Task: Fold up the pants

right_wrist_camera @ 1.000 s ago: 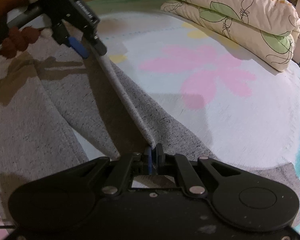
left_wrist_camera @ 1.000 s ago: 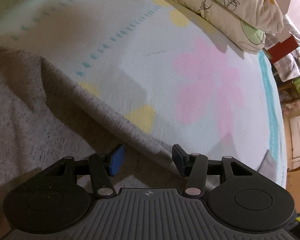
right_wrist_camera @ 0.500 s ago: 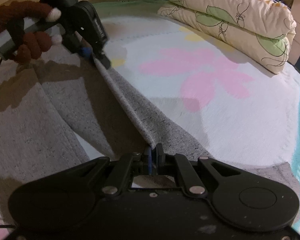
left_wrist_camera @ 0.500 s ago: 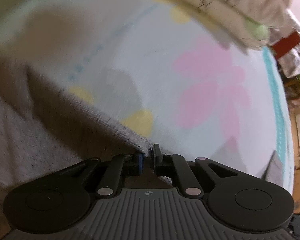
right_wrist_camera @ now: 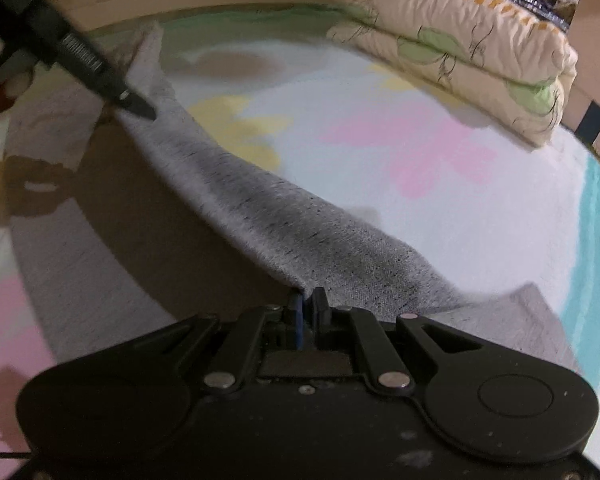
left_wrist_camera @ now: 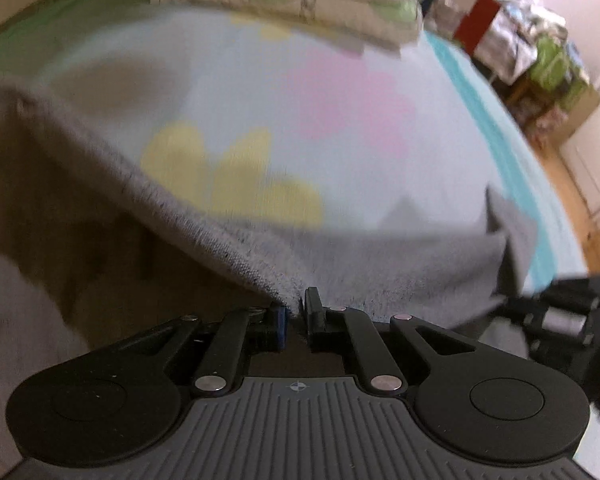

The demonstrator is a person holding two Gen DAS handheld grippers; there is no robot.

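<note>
Left tongs (left_wrist_camera: pixel 296 312) just snapped onto grey pants (right_wrist_camera: pixel 284 224) edge, now pinching it. Right tongs (right_wrist_camera: pixel 308 304) opening a touch, fabric still between pads. Pants on bed (right_wrist_camera: pixel 440 208), edge lifted taut toward 10 o'clock. Fold-over finally underway.

left gripper (right_wrist_camera: pixel 134 104) label: white print, too blurred for you to read.
Other text: you can read none anywhere.

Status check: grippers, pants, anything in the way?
Left gripper shut on pants edge. Right gripper pinching the same edge, edge lifted taut between them over the blanket. Nothing in the way; folded quilt sits at the far side.
</note>
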